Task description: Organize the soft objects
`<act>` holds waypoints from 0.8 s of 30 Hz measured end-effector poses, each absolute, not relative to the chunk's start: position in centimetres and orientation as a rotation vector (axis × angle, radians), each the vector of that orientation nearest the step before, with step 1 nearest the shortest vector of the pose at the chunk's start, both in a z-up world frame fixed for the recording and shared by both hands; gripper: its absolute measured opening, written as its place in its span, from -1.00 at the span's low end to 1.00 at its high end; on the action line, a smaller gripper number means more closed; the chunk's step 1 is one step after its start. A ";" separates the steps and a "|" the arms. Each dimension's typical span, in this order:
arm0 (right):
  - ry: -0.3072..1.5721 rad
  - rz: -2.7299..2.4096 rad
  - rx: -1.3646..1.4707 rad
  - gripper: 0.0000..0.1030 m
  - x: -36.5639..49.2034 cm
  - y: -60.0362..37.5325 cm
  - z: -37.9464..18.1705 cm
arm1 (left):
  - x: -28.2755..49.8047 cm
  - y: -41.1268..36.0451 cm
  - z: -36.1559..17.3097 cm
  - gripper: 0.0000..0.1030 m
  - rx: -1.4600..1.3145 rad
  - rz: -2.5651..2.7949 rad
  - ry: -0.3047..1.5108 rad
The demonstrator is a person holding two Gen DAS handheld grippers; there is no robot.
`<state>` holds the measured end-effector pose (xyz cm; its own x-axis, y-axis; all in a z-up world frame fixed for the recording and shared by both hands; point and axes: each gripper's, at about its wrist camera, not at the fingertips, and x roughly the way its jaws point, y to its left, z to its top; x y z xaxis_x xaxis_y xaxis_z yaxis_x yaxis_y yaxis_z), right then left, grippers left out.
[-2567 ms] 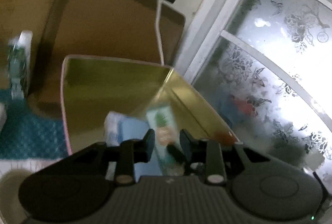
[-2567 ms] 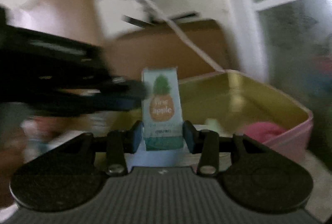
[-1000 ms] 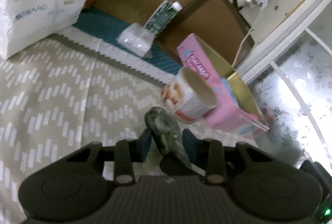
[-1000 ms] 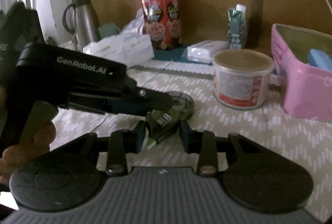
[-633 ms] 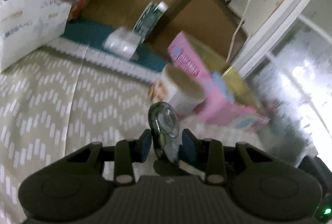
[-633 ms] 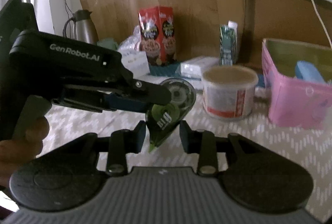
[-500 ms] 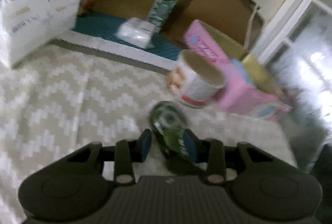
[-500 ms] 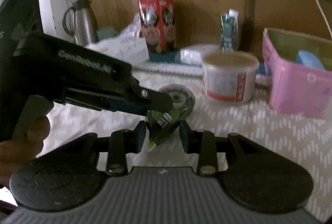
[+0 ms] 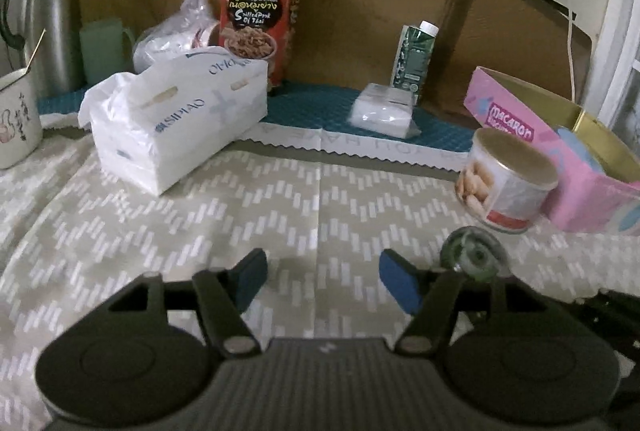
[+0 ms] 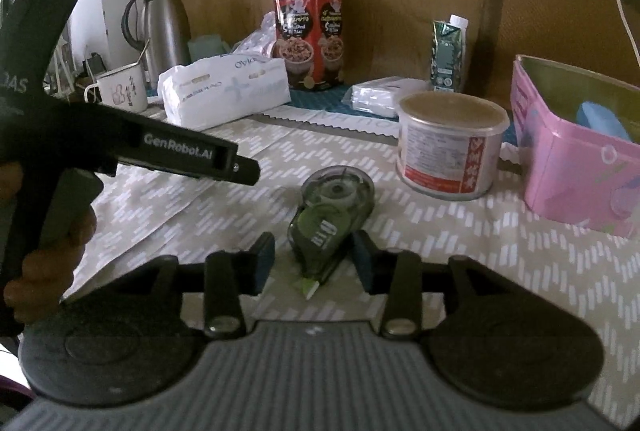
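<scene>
Surface: table under a chevron cloth [image 9: 168,231]; it carries everything below.
Box: pink box [image 10: 576,167] at the right edge, open on top, a blue soft item [image 10: 602,119] inside. The rest of its contents is hidden by the wall.
Tissue pack: white tissue pack [image 9: 176,123] toward the rear left of the cloth. Judged light and soft; it would crush under a narrow pinch, so a hold across its short side suits best.
Can: round can [image 10: 448,143] just beside the pink box, upright, lid on.
Small pack: clear-wrapped small pack [image 9: 384,111] at the rear edge, on the blue mat. Judged soft, with a slippery film.
Dispenser: green tape dispenser [image 10: 330,219] lying flat on the cloth near the front edge, in front of the can. Judged light, stiff and smooth, not soft; the flat sides give the surest hold.
Left gripper: left gripper [image 9: 322,281] has its jaws opening, nothing between them, over bare cloth; the dispenser lies just outside its right finger.
Right gripper: right gripper [image 10: 312,265] has its jaws opening; the dispenser's narrow end lies between them, pads clear of it.
Hard to make out: the dispenser is blurred and partly cut off in the left view; box lettering is only partly legible.
</scene>
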<state>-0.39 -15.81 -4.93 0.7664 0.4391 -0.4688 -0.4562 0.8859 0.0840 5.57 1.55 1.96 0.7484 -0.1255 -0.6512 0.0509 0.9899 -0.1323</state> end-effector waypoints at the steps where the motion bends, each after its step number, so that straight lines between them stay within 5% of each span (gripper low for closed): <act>1: 0.500 0.485 -0.037 -0.11 -0.4 -15.8 -4.9 | 5.6 1.6 1.9 0.33 -0.107 -0.096 0.718; 24: 0.497 0.441 -0.049 -0.02 -0.4 -15.7 -4.9 | 5.5 1.6 1.2 0.54 -0.075 -0.126 0.664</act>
<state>-0.39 -15.67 -4.87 0.7873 0.3975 -0.4714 -0.4207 0.9052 0.0606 5.47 1.58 1.19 0.7802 -0.1402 -0.6096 0.0922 0.9897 -0.1095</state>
